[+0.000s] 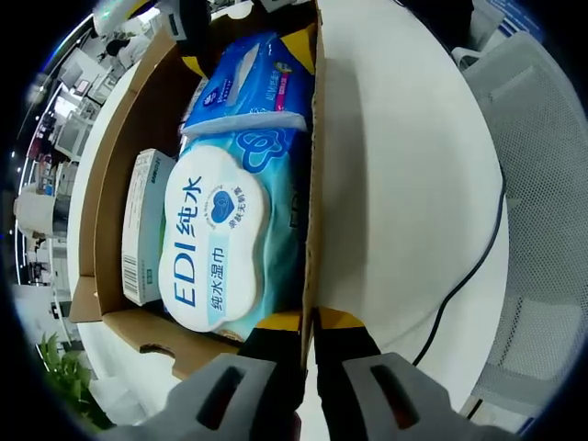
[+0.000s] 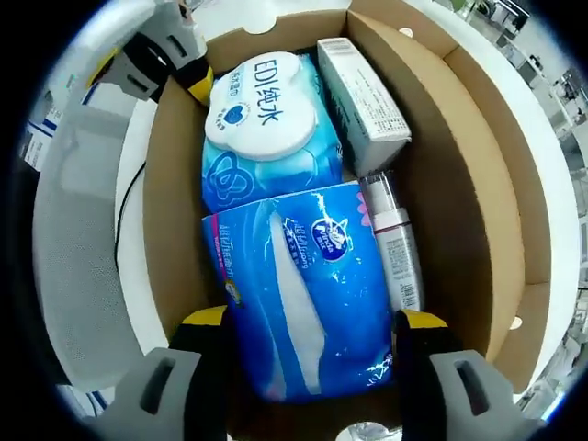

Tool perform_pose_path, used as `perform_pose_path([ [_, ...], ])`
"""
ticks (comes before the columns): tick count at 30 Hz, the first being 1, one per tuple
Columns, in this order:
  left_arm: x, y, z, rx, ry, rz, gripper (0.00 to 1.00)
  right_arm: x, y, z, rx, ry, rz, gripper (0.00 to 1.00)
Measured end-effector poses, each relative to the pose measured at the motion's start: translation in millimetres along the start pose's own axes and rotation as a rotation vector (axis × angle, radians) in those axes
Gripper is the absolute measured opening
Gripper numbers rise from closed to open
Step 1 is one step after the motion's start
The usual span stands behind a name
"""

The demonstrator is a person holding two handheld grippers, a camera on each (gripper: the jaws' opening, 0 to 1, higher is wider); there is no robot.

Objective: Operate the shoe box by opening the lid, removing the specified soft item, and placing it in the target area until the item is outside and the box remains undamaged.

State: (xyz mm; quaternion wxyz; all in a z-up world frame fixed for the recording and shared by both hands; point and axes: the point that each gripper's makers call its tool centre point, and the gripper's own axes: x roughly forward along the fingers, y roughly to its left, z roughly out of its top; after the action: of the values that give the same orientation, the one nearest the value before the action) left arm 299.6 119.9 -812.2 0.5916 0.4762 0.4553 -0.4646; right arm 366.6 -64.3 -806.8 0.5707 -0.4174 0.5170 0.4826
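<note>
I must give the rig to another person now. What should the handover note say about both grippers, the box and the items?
Left gripper: jaws close together on the wall of the shoe box, steadying it.
Right gripper: open, jaws on either side of the blue tissue pack, not yet closed on it.
In the box: tissue pack, wet wipes pack, small white carton, slim tube.
Done: lid is open.
Left: grip the tissue pack, lift it out, place it in the target area.
</note>
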Motion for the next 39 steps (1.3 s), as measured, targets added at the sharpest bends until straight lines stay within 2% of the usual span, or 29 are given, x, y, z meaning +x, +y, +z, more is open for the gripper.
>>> perform_pose_path([
  [6,-1,0.4,-0.1,-0.001,0.001,0.001,0.02,0,-2,1.0,0.001,-0.02,-0.023,0.72],
  [8,-1,0.2,-0.3,-0.001,0.001,0.002,0.02,0,1,1.0,0.002,-0.015,-0.022,0.69],
  [9,-1,0.0,-0.3,-0.001,0.002,0.003,0.02,0,9,3.0,-0.015,-0.024,0.026,0.65],
  [10,-1,-0.1,-0.3,-0.001,0.003,0.003,0.02,-1,8,0.6,-0.002,-0.016,0.0,0.64],
  [11,-1,-0.2,-0.3,-0.001,0.003,0.003,0.02,-3,6,2.9,-0.027,-0.031,-0.009,0.63],
  [15,-1,0.5,-1.0,-0.001,0.001,0.004,0.02,0,5,2.8,0.004,-0.04,0.036,0.64],
  [24,-1,0.6,-0.7,-0.001,0.0,0.003,0.02,12,6,1.8,-0.005,0.019,0.049,0.66],
  [34,0,-0.6,0.6,0.001,0.0,0.003,0.02,7,9,0.7,-0.051,0.019,0.036,0.54],
  [39,1,-1.4,0.7,0.004,0.0,0.002,0.02,4,8,1.7,-0.043,0.003,0.032,0.5],
])
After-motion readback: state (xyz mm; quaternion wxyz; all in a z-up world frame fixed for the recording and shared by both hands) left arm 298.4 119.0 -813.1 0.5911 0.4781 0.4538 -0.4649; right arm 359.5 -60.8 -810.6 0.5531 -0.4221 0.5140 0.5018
